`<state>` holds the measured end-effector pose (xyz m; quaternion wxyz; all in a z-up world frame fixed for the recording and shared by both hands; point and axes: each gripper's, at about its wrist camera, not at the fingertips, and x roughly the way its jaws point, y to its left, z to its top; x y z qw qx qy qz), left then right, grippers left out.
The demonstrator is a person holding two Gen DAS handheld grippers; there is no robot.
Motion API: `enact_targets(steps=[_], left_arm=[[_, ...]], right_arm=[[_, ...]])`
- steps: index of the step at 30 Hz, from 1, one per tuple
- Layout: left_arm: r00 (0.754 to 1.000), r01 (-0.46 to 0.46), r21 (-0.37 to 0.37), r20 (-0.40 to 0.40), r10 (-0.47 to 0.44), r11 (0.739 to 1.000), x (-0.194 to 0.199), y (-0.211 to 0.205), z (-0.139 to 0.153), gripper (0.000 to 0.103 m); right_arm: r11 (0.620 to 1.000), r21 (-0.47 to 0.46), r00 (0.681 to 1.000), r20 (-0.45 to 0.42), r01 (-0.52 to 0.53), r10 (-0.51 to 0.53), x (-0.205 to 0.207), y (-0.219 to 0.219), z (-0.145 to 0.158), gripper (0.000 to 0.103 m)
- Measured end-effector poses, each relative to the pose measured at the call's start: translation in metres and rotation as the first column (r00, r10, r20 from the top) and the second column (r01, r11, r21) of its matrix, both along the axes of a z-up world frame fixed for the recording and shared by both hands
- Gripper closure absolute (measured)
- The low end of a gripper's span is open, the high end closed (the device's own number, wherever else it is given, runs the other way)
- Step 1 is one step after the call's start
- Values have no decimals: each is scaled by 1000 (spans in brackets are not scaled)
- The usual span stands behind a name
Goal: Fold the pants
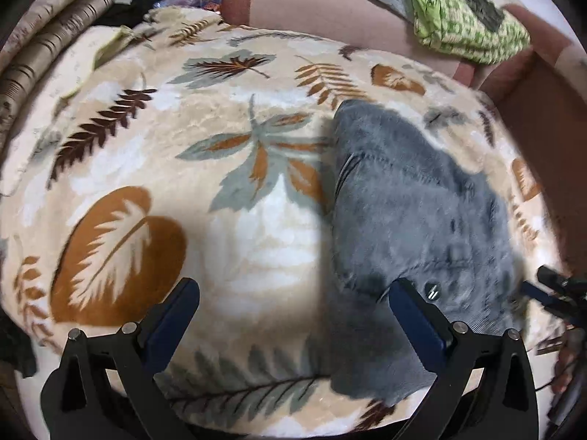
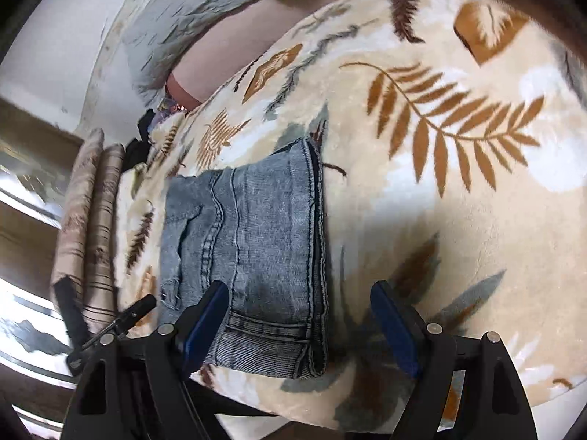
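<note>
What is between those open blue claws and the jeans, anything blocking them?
Nothing visible. The folded jeans lie bare on the leaf-print blanket, right under the open right gripper and beside the open left gripper.

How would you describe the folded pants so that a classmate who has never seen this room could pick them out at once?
Start with the cream blanket printed with brown and grey leaves that covers the bed. On it lies a compact rectangular bundle, the folded pants, close in front of both open grippers. It is the only faded blue-grey denim there, with dark stitched seams and hems, unlike the green patterned cloth on the pink cushion behind.
</note>
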<state>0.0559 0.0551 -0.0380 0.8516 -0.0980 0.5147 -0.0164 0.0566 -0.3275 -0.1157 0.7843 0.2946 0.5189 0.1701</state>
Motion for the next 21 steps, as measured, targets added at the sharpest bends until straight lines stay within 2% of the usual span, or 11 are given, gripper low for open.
enact_targets(steps=[3, 6, 9, 12, 16, 21], left_arm=[[1000, 7, -102, 3, -7, 995, 16, 5, 1, 0], [999, 6, -236, -37, -15, 972, 37, 9, -8, 0], [997, 19, -292, -64, -39, 956, 49, 2, -17, 0], [995, 20, -267, -88, -45, 963, 56, -7, -28, 0], [996, 46, -228, -64, -63, 973, 58, -17, -26, 0], [996, 57, -222, -61, -72, 973, 65, -21, -28, 0]], right_arm=[[998, 68, 1000, -21, -13, 15, 13, -4, -2, 21], [994, 105, 998, -59, -12, 19, 34, -2, -12, 21], [984, 170, 994, -96, -41, 58, 46, 9, -25, 21], [984, 156, 991, -93, -82, 97, 51, 19, -32, 21], [977, 209, 991, -114, -41, 66, 55, 12, -36, 21], [983, 174, 991, -109, -64, 84, 56, 20, -34, 18]])
